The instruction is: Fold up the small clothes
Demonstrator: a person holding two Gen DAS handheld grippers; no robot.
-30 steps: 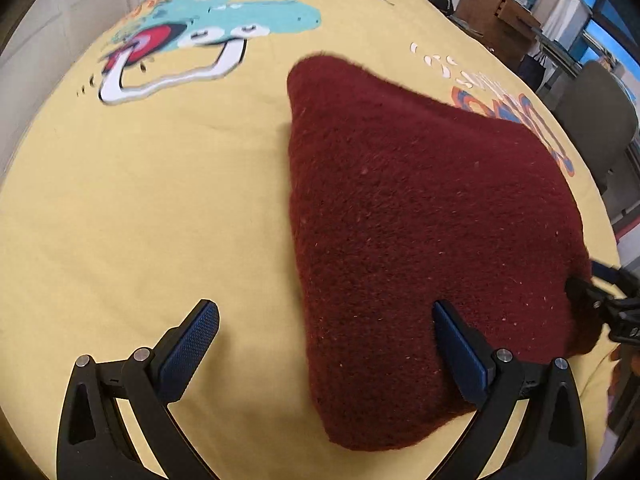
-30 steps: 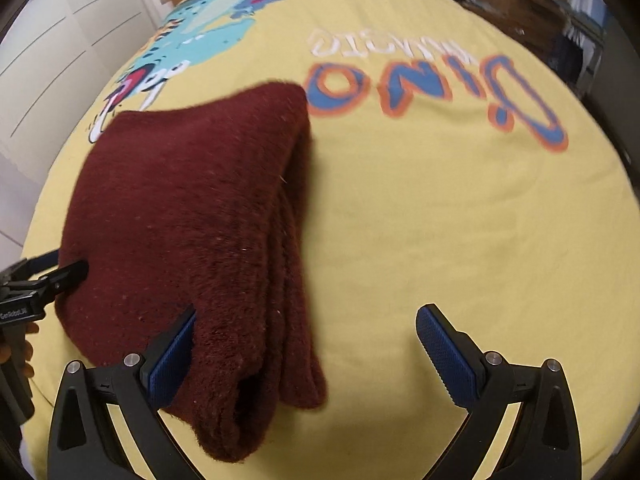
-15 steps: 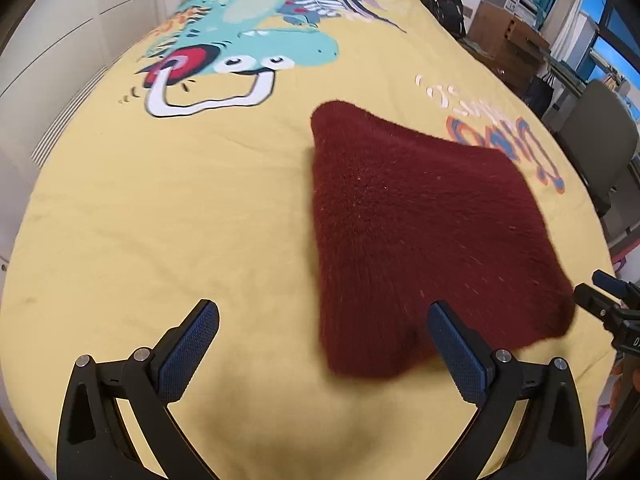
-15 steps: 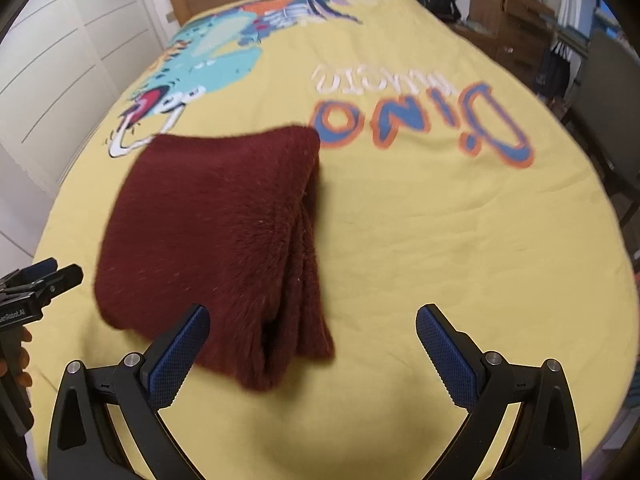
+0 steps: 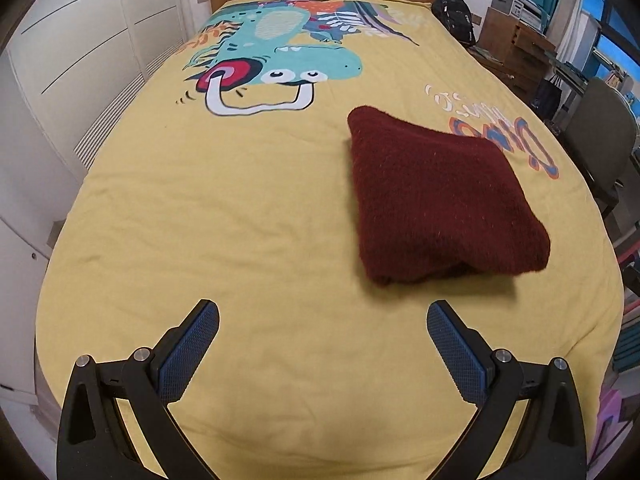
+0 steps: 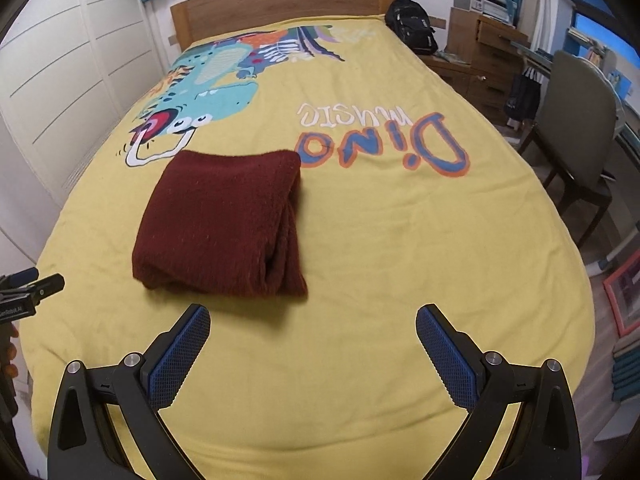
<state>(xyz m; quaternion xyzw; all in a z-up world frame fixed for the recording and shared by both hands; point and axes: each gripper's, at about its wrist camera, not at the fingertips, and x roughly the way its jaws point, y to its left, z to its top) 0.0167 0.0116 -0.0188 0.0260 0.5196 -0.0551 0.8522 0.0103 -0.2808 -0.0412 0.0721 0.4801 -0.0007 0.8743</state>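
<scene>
On the yellow bed (image 5: 240,220), the maroon garment (image 5: 436,204) lies folded right of frame centre; a second ago it filled my view. I have drawn both grippers back, left gripper (image 5: 322,346) and right gripper (image 6: 312,340) spread and empty, so this fold looks done.

Fuzzy, thick-piled cloth on the folded maroon garment (image 5: 436,196), matt and flecked with pale lint. Under it the yellow bedspread (image 5: 208,216) is smooth woven fabric, softly creased, its dinosaur print (image 5: 276,60) flat and matt. At the far end, a wooden headboard (image 6: 280,0) with a satin grain. Near us, the left gripper (image 5: 322,322) and the right gripper (image 6: 312,320) show matt black plastic (bright metal rivets) and blue cross-hatched rubbery pads (image 6: 180,356).
</scene>
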